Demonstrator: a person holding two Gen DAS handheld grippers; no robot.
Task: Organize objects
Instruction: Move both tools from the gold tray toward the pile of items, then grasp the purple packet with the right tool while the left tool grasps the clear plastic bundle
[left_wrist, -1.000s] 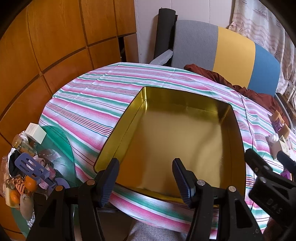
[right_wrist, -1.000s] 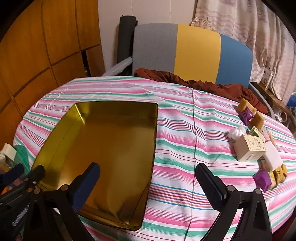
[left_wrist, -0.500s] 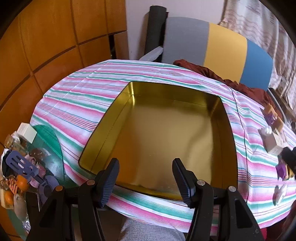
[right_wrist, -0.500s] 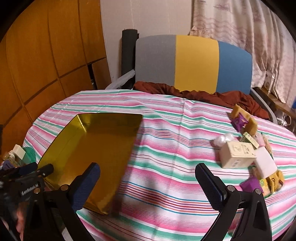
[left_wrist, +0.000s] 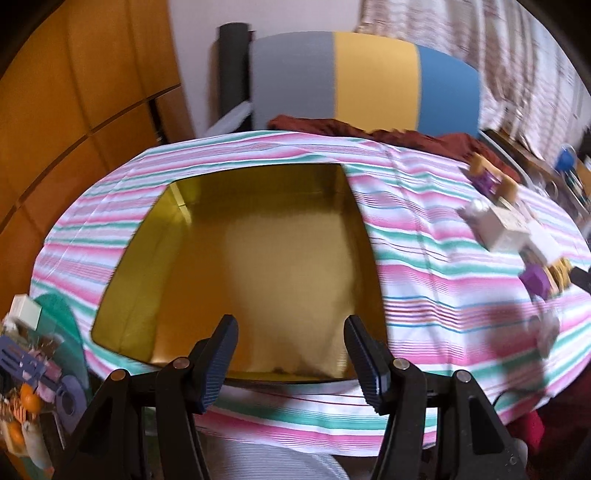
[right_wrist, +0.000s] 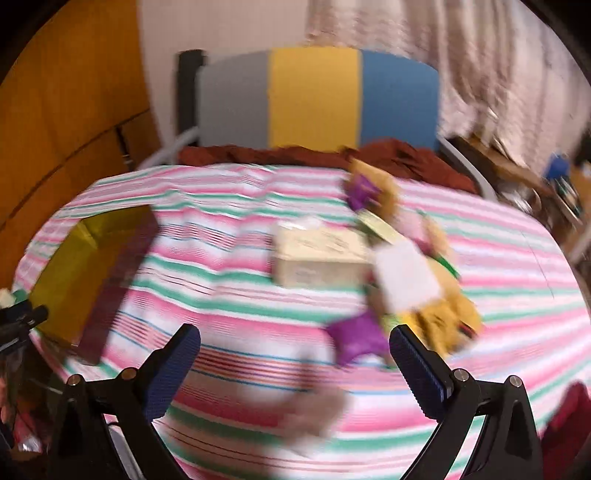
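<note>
An empty gold tin (left_wrist: 258, 266) lies on the striped tablecloth (left_wrist: 424, 295); it also shows at the left of the right wrist view (right_wrist: 85, 266). My left gripper (left_wrist: 290, 354) is open and empty over the tin's near rim. My right gripper (right_wrist: 295, 365) is wide open and empty above the cloth. Just beyond it lies a pile of small items: a cream box (right_wrist: 317, 258), a white block (right_wrist: 406, 277), a purple packet (right_wrist: 354, 338) and yellow packets (right_wrist: 443, 317). The pile also shows at the right of the left wrist view (left_wrist: 509, 229). The right wrist view is blurred.
A chair with a grey, yellow and blue back (left_wrist: 365, 81) stands behind the table, with a dark red cloth (left_wrist: 369, 129) on it. A cluttered side table (left_wrist: 33, 354) sits low at the left. Wooden panels (left_wrist: 74, 92) are at the left, curtains (right_wrist: 480, 74) at the right.
Both grippers have swung to the right. The right gripper now faces the pile of small items, which looks closer; the tin has slid to its left edge. Both stay open.
</note>
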